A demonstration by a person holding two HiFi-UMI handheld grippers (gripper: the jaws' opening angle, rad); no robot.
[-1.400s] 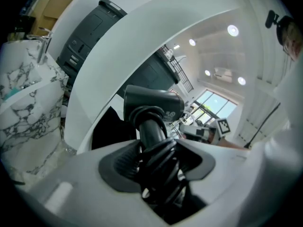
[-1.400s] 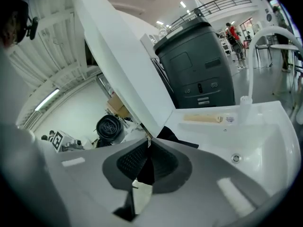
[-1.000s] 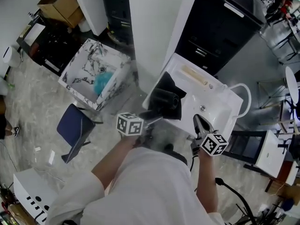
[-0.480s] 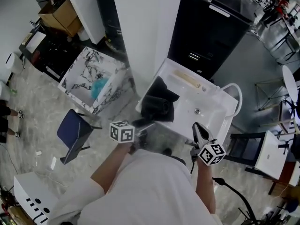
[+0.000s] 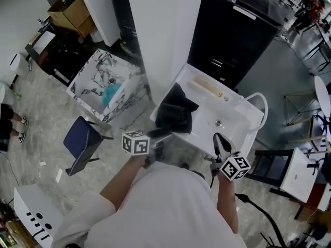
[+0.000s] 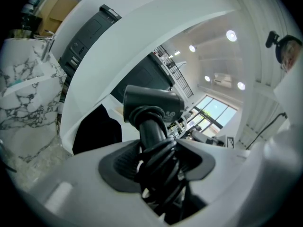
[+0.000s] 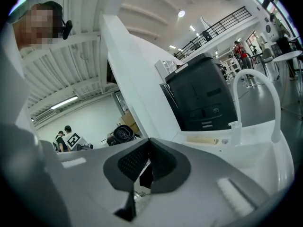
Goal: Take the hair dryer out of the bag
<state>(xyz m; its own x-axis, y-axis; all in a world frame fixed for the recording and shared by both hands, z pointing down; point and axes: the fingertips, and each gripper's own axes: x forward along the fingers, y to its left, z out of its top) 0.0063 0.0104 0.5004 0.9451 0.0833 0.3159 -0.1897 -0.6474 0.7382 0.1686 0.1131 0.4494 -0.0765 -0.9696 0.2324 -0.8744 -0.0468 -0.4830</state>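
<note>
A black hair dryer (image 6: pixel 152 104) with its cord wound round the handle stands between the jaws of my left gripper (image 6: pixel 158 163), which is shut on the handle. In the head view the left gripper (image 5: pixel 161 138) holds the hair dryer (image 5: pixel 154 134) just off the near edge of the white sink (image 5: pixel 243 119). The black bag (image 5: pixel 174 112) lies slumped on the sink's left end, and shows as a dark bag (image 6: pixel 96 129) behind the dryer. My right gripper (image 5: pixel 217 138) is shut and empty at the sink's near right edge. From the right gripper (image 7: pixel 148 161) the hair dryer (image 7: pixel 122 135) appears at the left.
A curved white faucet (image 5: pixel 262 106) rises at the sink's right end and a pale bar (image 5: pixel 209 87) lies along its back. A white pillar (image 5: pixel 168 30) and black cabinet (image 5: pixel 235 30) stand behind. A marble basin (image 5: pixel 101 84) and blue chair (image 5: pixel 80 141) are on the left.
Both grippers have drawn back a little from the sink toward the person. The left still holds the hair dryer and the right stays shut.
</note>
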